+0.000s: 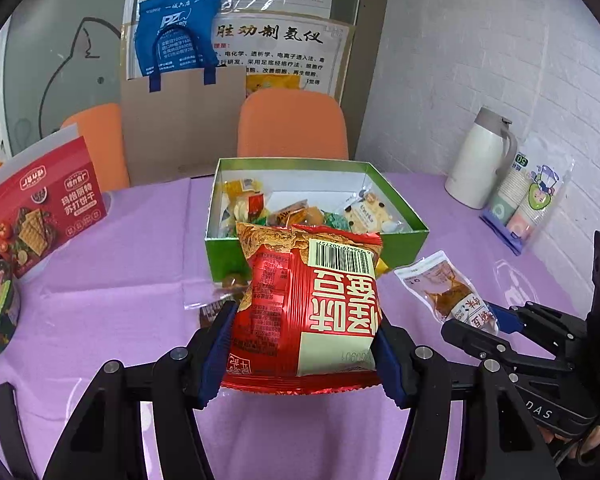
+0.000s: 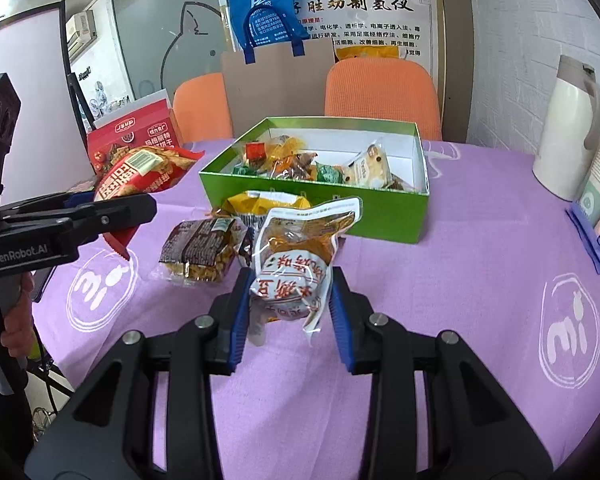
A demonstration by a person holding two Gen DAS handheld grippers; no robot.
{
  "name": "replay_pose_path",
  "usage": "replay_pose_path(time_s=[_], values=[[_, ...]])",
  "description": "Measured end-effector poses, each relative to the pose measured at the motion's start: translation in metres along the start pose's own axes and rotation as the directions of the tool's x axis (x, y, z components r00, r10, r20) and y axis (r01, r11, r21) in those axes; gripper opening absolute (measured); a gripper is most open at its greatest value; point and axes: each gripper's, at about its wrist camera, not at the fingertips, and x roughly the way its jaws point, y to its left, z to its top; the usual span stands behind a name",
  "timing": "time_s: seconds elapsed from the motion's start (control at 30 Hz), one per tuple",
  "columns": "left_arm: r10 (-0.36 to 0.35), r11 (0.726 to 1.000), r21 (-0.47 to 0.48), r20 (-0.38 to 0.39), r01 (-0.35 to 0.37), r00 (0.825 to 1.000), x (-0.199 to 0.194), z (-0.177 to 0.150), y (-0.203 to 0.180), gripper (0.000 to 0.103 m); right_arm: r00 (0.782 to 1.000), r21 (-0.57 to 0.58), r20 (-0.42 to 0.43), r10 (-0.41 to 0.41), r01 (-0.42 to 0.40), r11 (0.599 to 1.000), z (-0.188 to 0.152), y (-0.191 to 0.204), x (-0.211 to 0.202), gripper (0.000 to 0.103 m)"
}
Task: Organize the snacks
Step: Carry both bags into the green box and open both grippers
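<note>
- Red snack bag [image 1: 306,312] sits clamped between the blue pads of the left gripper [image 1: 302,350], barcode side toward the camera, print upside down. It is held off the purple tablecloth [image 1: 120,280], just short of the green box [image 1: 404,242].
- Jaws on the left: closed on the bag's lower half, foil bulging between them. Gripping low leaves the top free to go in first, I judge.
- Clear pouch [image 2: 296,264] of something brown hangs in the right gripper [image 2: 290,312]; its jaws pinch the pouch's bottom end, the top leaning toward the box.
- Both loads face the box, so the step in hand looks like dropping them in with the rest.
- Box is open-topped, white inside, already holding a litter of small wrapped snacks mostly along its near and left side; the far right corner shows bare floor.
- Loose on the cloth, between box and grippers: a dark packet [image 2: 200,252] and a yellow packet [image 2: 268,204] touching the box front. These lie under the pouch's path and could be nudged.
- The near wall of the box must be cleared by both bags.
- Further out: red cracker carton [image 1: 44,204] at left, white thermos [image 1: 482,158] and a sleeve of paper cups [image 1: 528,200] at right, well apart. Two orange chairs [image 1: 292,124] behind the table.
</note>
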Motion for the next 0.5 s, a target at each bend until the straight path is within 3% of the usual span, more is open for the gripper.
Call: replay_pose_path(time_s=[0.5], values=[[0.034, 0.999, 0.003, 0.021, -0.034, 0.999, 0.040, 0.069, 0.013, 0.063, 0.998, 0.002, 0.039, -0.040, 0.040, 0.999, 0.069, -0.020, 0.047, 0.039]])
